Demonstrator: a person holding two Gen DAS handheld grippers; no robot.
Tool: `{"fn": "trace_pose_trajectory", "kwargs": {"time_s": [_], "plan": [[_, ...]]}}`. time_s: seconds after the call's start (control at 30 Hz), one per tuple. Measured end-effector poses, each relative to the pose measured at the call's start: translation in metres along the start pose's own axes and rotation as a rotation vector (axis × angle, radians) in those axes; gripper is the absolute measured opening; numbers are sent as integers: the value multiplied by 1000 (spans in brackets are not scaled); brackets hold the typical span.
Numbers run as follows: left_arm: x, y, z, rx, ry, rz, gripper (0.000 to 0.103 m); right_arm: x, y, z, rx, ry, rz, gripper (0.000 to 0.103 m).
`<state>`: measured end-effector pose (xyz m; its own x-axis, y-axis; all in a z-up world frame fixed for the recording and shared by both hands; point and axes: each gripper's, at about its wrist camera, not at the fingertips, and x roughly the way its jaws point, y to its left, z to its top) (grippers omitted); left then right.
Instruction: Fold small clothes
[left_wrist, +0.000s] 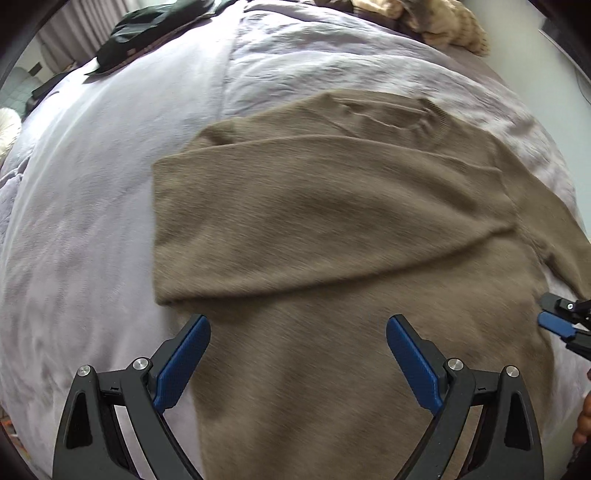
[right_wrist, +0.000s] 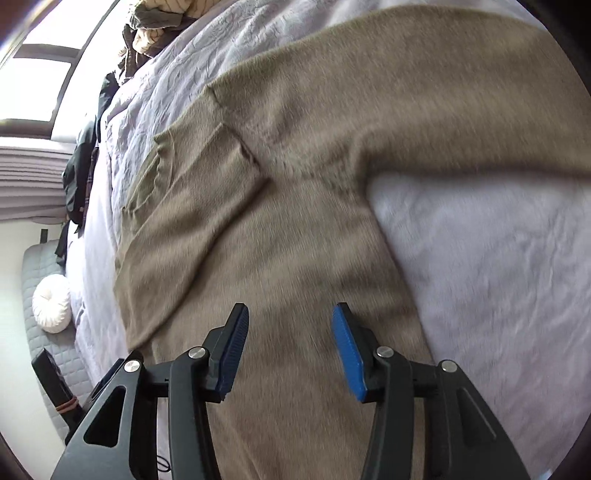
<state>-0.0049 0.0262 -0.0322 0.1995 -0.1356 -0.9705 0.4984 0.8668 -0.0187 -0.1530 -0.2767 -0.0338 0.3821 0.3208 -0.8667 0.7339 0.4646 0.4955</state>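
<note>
A tan knit sweater (left_wrist: 332, 229) lies flat on the pale lilac bed cover (left_wrist: 92, 221), one sleeve folded across its chest. My left gripper (left_wrist: 298, 332) hovers above the sweater's lower body, its blue pads wide apart and nothing between them. In the right wrist view the same sweater (right_wrist: 280, 206) fills the middle, its other sleeve stretching out toward the upper right. My right gripper (right_wrist: 290, 325) stands open over the sweater's body, gripping no cloth. The right gripper's tips (left_wrist: 554, 314) also show at the right edge of the left wrist view.
Dark clothes (left_wrist: 147, 29) lie at the bed's far left, and a beige patterned garment (left_wrist: 443, 22) at the far right. A white round cushion (right_wrist: 51, 302) rests on a grey quilted seat (right_wrist: 33, 266) beside the bed. A window (right_wrist: 44, 74) is behind.
</note>
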Motion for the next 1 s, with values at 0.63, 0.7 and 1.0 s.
{"fn": "trace_pose_trajectory", "kwargs": {"time_s": [0.63,0.7,1.0], "plan": [[-9,-68,-17,113,80,-39,97,-31,-63,-33,128,-15,106,62],[-5,-79,-18,130,96,-51,97,-38,-72,-30,147,-34,107,63],[8,-122,-21,177,153,-80,97,-60,-120,-17,249,-103,124,63]]}}
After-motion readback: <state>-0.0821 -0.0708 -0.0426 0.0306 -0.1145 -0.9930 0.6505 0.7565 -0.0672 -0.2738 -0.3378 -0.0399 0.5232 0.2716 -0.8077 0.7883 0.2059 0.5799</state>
